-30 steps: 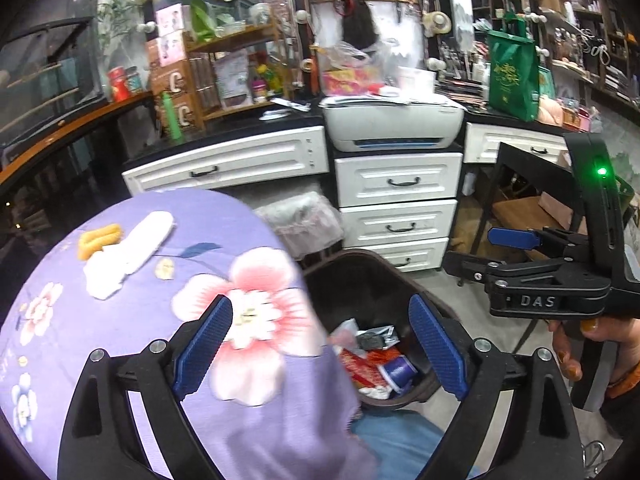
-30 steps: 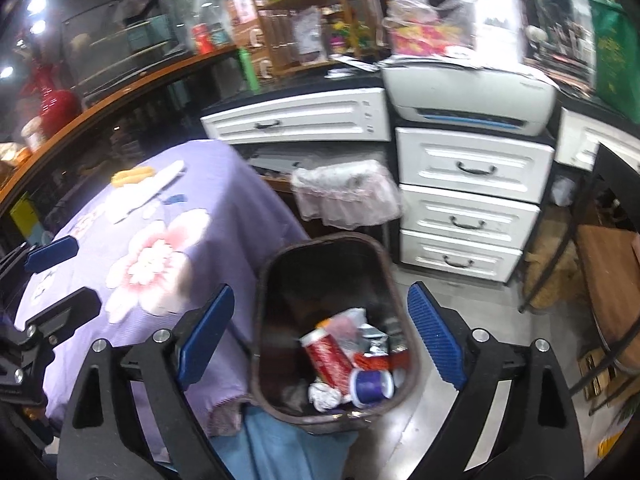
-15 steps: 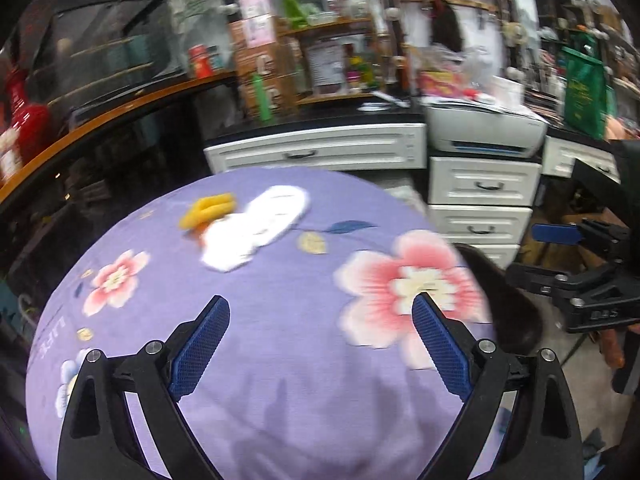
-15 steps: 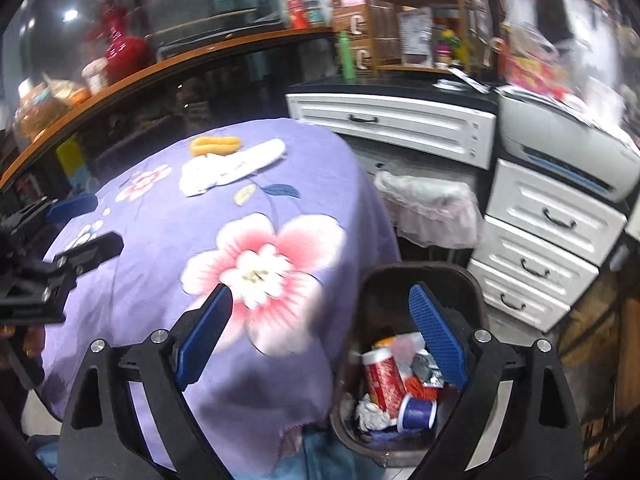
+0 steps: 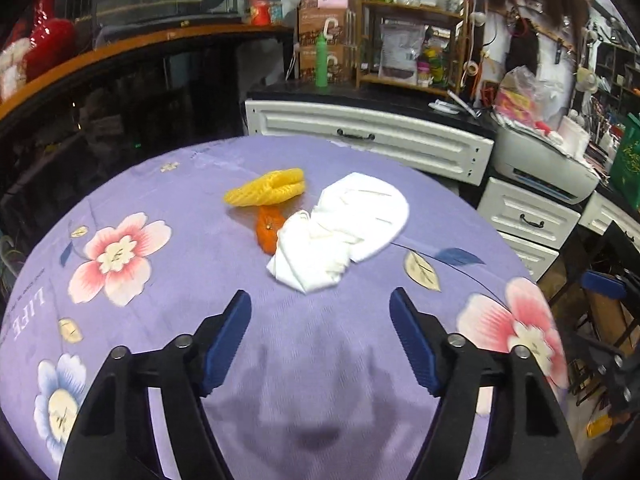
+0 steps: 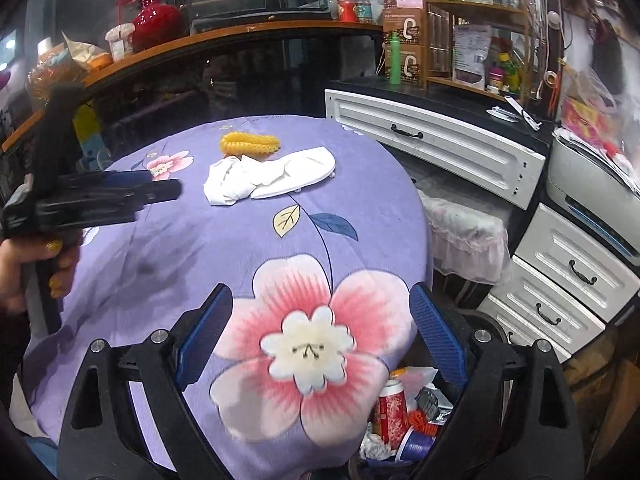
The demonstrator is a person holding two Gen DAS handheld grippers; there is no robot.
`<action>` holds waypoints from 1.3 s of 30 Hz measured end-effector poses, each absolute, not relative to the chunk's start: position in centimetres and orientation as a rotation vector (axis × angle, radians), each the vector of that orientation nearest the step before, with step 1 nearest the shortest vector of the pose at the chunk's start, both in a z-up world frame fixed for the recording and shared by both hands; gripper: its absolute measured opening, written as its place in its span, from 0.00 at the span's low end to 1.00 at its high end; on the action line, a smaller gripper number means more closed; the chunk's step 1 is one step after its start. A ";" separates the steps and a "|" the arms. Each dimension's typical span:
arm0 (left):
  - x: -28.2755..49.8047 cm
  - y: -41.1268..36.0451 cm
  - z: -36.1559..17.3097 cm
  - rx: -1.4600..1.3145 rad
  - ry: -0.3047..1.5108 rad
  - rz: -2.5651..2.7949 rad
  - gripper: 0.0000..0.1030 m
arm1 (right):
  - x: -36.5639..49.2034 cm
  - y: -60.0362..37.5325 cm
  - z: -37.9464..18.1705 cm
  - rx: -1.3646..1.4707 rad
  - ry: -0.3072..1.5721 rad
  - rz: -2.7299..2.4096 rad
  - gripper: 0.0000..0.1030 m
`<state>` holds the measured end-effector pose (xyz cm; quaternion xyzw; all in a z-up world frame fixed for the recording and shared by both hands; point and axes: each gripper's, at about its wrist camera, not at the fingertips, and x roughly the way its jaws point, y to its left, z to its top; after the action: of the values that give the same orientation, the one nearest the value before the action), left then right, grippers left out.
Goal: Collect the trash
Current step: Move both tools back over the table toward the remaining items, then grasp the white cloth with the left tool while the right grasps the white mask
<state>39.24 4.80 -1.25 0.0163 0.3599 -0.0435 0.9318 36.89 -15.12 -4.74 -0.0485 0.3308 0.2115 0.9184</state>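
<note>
left wrist view is showing the white wrapper (image 5: 344,232) lying just ahead of the left gripper (image 5: 320,344), nearer than the right gripper (image 6: 320,340); both are gaping empty.

White drawers (image 5: 368,136) sit behind the floral-clothed round table (image 5: 168,304) (purple), wooden shelf (image 6: 476,36) above them.

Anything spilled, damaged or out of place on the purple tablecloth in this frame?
Nothing spilled or broken. Only leftover trash sits on the purple tablecloth: a crumpled white tissue overlapping a white foam tray, an orange peel and yellow foam netting, bunched together.
</note>
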 end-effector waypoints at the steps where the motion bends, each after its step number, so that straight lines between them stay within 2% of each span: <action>1: 40.0 4.9 -1.6 0.032 0.746 -0.086 0.62 | 37.1 -15.0 -4.8 -0.103 0.681 0.435 0.86; 9: 45.2 5.5 -3.2 0.005 0.786 -0.089 0.46 | 39.0 -14.4 -5.4 -0.144 0.698 0.412 0.86; 12: 46.0 5.2 -3.6 0.018 0.799 -0.093 0.31 | 39.9 -14.1 -5.6 -0.150 0.701 0.405 0.86; 13: 46.0 5.2 -3.8 0.023 0.802 -0.093 0.21 | 40.2 -14.0 -5.6 -0.151 0.703 0.406 0.86; 14: 46.2 5.2 -3.9 0.026 0.805 -0.091 0.15 | 40.5 -13.8 -5.6 -0.153 0.704 0.409 0.86; 17: 45.7 5.2 -4.0 0.045 0.800 -0.089 0.07 | 40.9 -13.0 -5.6 -0.164 0.697 0.421 0.86; 21: 44.5 5.3 -3.7 0.073 0.776 -0.090 0.05 | 42.4 -11.7 -5.2 -0.174 0.680 0.445 0.84; 29: 41.1 6.5 -1.2 0.013 0.702 -0.095 0.05 | 47.9 -7.7 -5.4 -0.190 0.738 0.507 0.55; 34: 39.4 6.7 0.0 0.026 0.668 -0.095 0.05 | 51.1 -5.1 -6.0 -0.229 0.775 0.506 0.46; 39: 38.8 7.6 0.1 -0.001 0.658 -0.096 0.05 | 53.9 -2.7 -7.1 -0.274 0.809 0.502 0.42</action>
<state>38.77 7.57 0.08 -0.0003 0.3231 -0.0473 0.9452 53.89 -2.67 -7.10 -0.1316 0.3884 0.2410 0.8796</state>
